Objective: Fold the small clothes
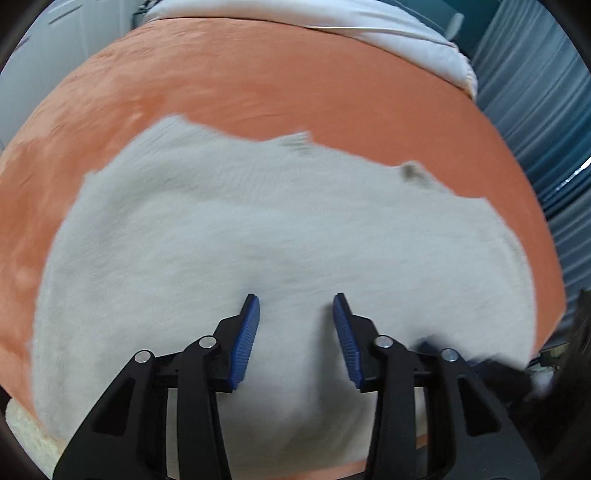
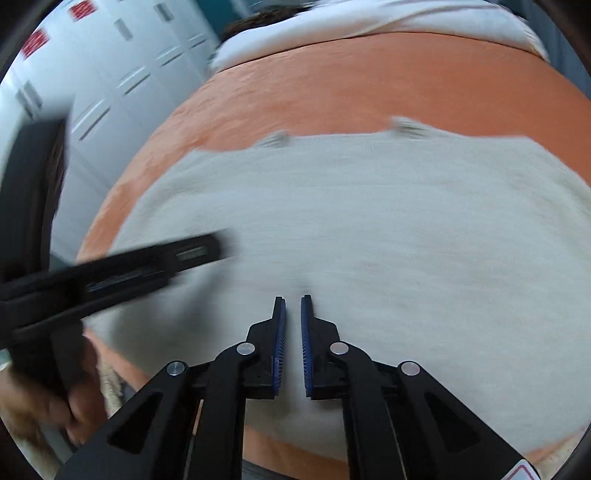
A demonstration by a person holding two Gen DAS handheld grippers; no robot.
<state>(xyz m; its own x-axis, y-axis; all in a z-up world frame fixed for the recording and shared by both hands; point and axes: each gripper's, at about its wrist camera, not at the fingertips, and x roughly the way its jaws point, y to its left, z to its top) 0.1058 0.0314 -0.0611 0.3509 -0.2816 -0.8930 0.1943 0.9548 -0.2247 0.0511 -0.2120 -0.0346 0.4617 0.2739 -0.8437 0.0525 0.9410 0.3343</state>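
Jaws first: the left gripper (image 1: 295, 306) stands spread over the fuzzy white garment (image 1: 258, 229), holding nothing; the right gripper (image 2: 293, 306) is nearly pressed together, and through the motion blur I cannot tell whether it pinches any cloth. The garment lies flat on the orange bedspread (image 1: 258, 85). A thin or missed pinch could slip mid-fold, dragging the fleece askew. Beyond lies white bedding (image 1: 369, 33).
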